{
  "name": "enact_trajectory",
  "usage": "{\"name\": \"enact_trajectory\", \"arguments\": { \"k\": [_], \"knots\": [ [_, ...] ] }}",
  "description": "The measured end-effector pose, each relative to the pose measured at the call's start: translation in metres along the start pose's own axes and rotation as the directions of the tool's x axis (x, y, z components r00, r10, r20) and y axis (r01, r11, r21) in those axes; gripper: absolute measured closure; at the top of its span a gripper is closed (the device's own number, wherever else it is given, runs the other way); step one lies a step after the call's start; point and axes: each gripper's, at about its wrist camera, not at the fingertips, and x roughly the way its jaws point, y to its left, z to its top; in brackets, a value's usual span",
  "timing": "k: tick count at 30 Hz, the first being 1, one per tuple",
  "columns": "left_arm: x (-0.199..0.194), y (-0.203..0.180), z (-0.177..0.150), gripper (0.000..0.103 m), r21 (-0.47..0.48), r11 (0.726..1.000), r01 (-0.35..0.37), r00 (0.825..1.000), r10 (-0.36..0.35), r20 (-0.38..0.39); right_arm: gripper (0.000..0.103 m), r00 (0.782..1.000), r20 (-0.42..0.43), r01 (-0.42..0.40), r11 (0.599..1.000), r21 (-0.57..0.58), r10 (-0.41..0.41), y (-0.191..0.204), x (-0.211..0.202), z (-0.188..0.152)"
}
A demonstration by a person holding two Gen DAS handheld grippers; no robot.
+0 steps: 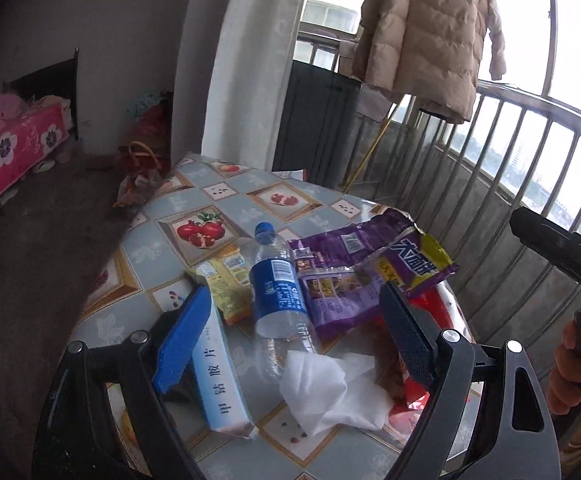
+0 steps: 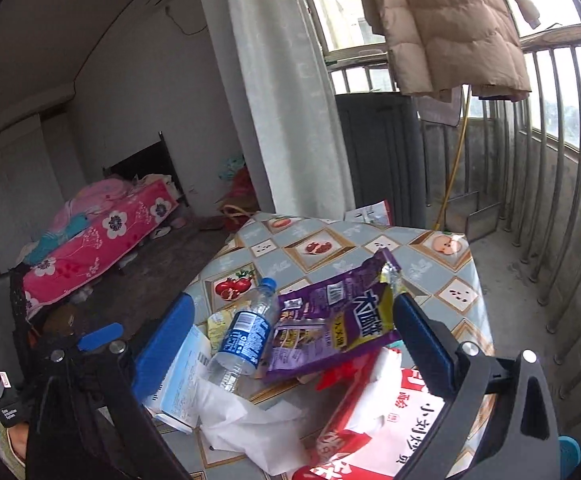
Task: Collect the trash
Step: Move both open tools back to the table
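Observation:
Trash lies on a small table [image 1: 194, 196] with a fruit-pattern cloth: a clear plastic bottle [image 1: 278, 292] with a blue label, a purple snack bag [image 1: 354, 276], a yellow packet [image 1: 226, 280], a white-and-blue medicine box [image 1: 220, 380], a crumpled white tissue [image 1: 330, 392] and a red-and-white bag [image 2: 374, 432]. The bottle [image 2: 244, 336], purple bag [image 2: 338, 320], tissue [image 2: 246, 424] and box [image 2: 182, 380] also show in the right wrist view. My left gripper [image 1: 290, 340] is open above the bottle and tissue. My right gripper [image 2: 290, 348] is open above the pile, empty.
A metal balcony railing [image 1: 510, 168] runs along the right. A beige padded coat [image 1: 430, 28] hangs above. A dark cabinet [image 1: 318, 120] and a white curtain [image 1: 246, 60] stand behind the table. A bed with a pink floral cover [image 1: 10, 152] is at the left.

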Motion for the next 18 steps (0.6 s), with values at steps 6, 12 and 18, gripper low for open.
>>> {"name": "enact_trajectory", "arguments": {
  "k": [6,12,18],
  "knots": [
    [0.020,0.037,-0.008,0.024,-0.057,0.998,-0.033,0.995,0.027,-0.097,0.013,0.992,-0.110,-0.061,0.998,0.003,0.061,0.023,0.041,-0.008],
    [0.040,0.059,-0.012,0.035,-0.117,0.993,-0.026,0.985,0.006,-0.170,0.027,0.975,-0.200,-0.086,0.995,0.047,0.094,0.023,0.077,-0.019],
    [0.051,0.073,-0.015,0.046,-0.168,0.986,0.009,0.973,-0.047,-0.225,0.043,0.948,-0.290,-0.102,0.989,0.106,0.129,0.017,0.108,-0.031]
  ]
}}
